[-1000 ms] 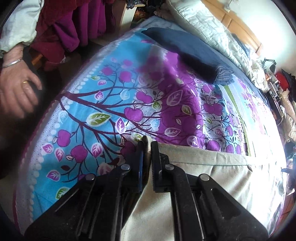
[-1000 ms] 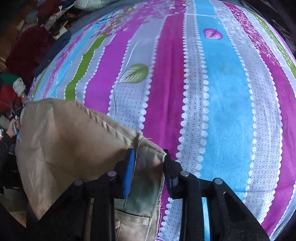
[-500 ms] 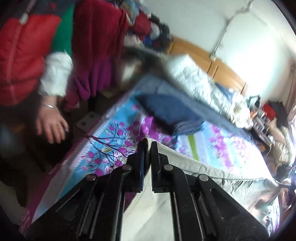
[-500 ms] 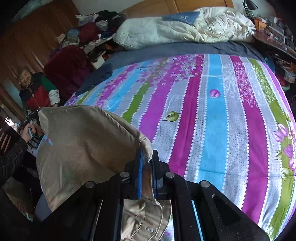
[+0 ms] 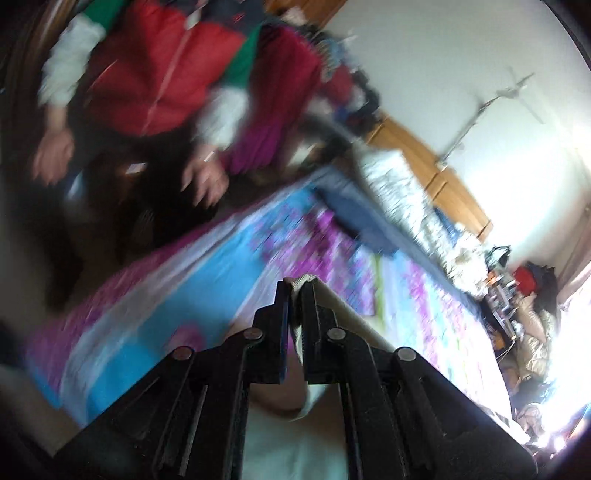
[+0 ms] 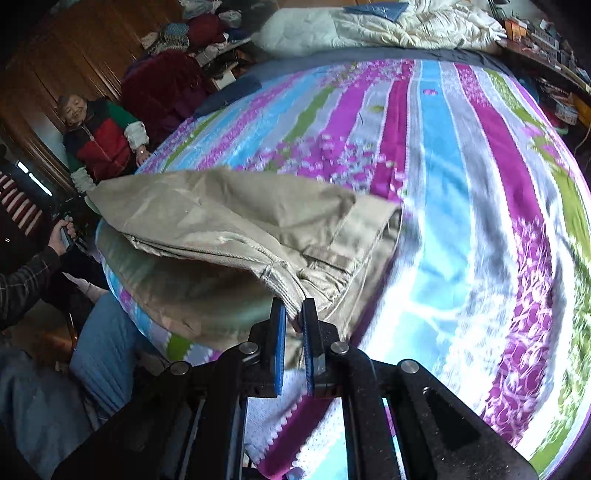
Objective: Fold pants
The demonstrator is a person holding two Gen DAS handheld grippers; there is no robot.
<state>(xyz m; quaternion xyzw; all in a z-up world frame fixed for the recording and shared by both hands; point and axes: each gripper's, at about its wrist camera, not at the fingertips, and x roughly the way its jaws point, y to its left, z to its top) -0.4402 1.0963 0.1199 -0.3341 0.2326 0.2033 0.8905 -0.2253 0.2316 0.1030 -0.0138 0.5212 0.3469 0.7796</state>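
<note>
The pants point(image 6: 236, 236) hang lifted above the near left of the bed point(image 6: 461, 155), held at 2 points so they spread for folding: the right gripper point(image 6: 294, 314) and left gripper point(image 5: 294, 291) each pinch fabric (the left view is blurred).

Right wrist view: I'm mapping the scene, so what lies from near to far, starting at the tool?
Right tool → pants → striped bedspread → white quilt
</note>
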